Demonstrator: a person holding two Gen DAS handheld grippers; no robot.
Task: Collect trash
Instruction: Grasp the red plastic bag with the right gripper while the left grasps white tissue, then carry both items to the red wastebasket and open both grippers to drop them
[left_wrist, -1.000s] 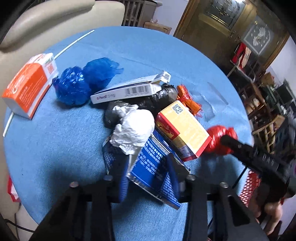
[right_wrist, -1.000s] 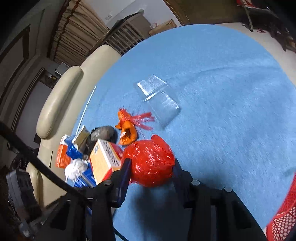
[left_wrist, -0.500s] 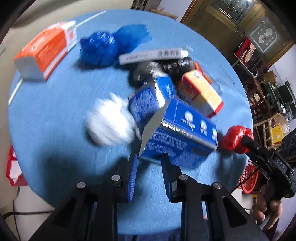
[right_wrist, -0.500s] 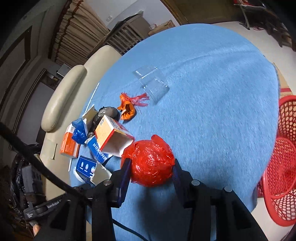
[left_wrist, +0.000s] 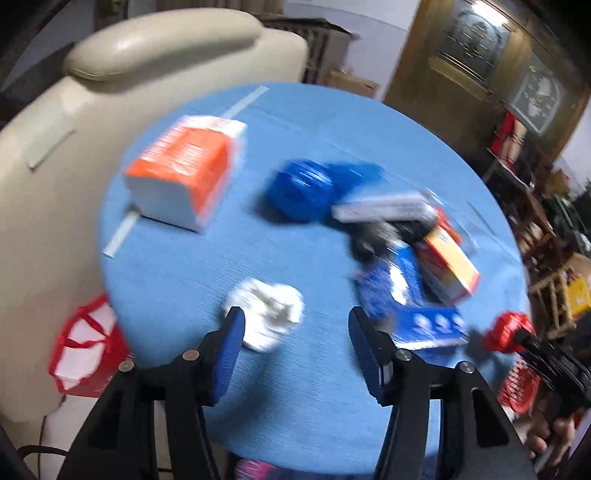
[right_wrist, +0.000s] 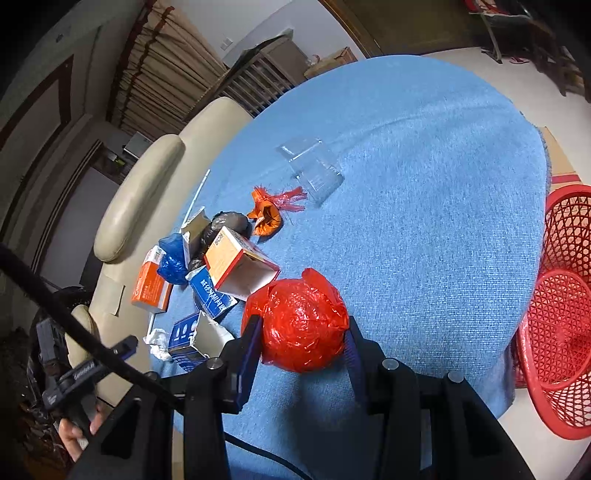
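- The trash is a loose pile of boxes and crumpled bags on the round blue table (right_wrist: 424, 192); one piece, a red plastic ball (right_wrist: 301, 325), is in the right gripper (right_wrist: 301, 341), above the table's near edge.
- The right jaws are closed on this ball from both sides.
- I judge the step is carrying; the next move needs a swing right to the red basket (right_wrist: 565, 280) beside the table, then opening over it.
- The left gripper (left_wrist: 295, 328) is wide open and holds nothing; a white paper wad (left_wrist: 267, 312) lies just by its left finger, probably the next pick.
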